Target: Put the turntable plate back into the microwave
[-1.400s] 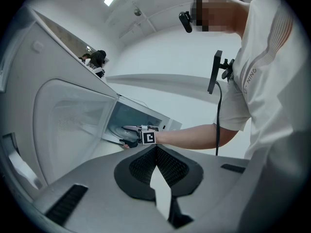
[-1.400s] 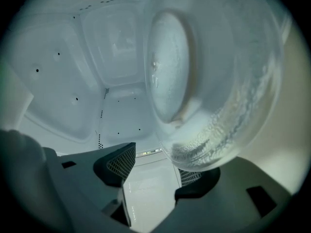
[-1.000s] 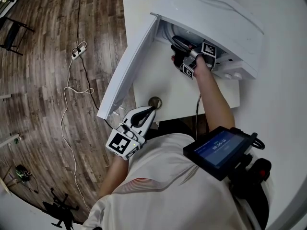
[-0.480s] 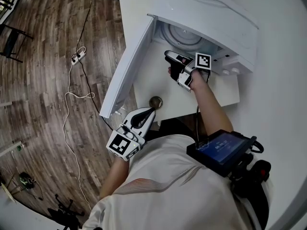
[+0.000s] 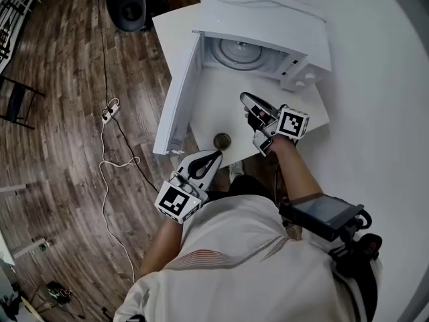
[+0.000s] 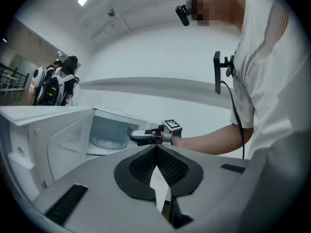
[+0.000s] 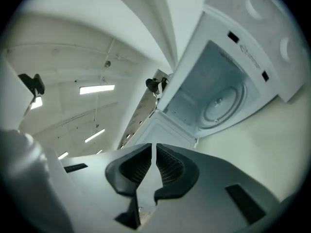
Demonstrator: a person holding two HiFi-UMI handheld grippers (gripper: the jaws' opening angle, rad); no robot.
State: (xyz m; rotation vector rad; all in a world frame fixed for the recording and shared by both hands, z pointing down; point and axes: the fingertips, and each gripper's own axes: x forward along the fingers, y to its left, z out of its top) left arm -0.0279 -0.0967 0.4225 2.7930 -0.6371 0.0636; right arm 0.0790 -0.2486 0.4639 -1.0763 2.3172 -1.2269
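Observation:
The white microwave [image 5: 268,25] stands at the back of the white table [image 5: 221,106] with its door [image 5: 175,99] swung wide to the left. The glass turntable plate [image 5: 241,54] lies flat inside the cavity, seen also in the right gripper view [image 7: 223,103] and the left gripper view [image 6: 109,142]. My right gripper [image 5: 245,98] hovers over the table in front of the opening, well clear of the plate; its jaws are closing with nothing between them [image 7: 154,147]. My left gripper [image 5: 216,155] is shut and empty at the table's front edge [image 6: 156,147].
A small round brownish object [image 5: 222,140] sits on the table near its front edge, between the grippers. A dark chair [image 5: 127,5] stands behind the table's left corner. A white cable [image 5: 110,119] trails over the wooden floor at left. People stand far off [image 6: 58,81].
My right gripper came back out of the microwave toward me, rolled over, and its jaws closed empty. The plate stayed inside. My left gripper rose slightly.

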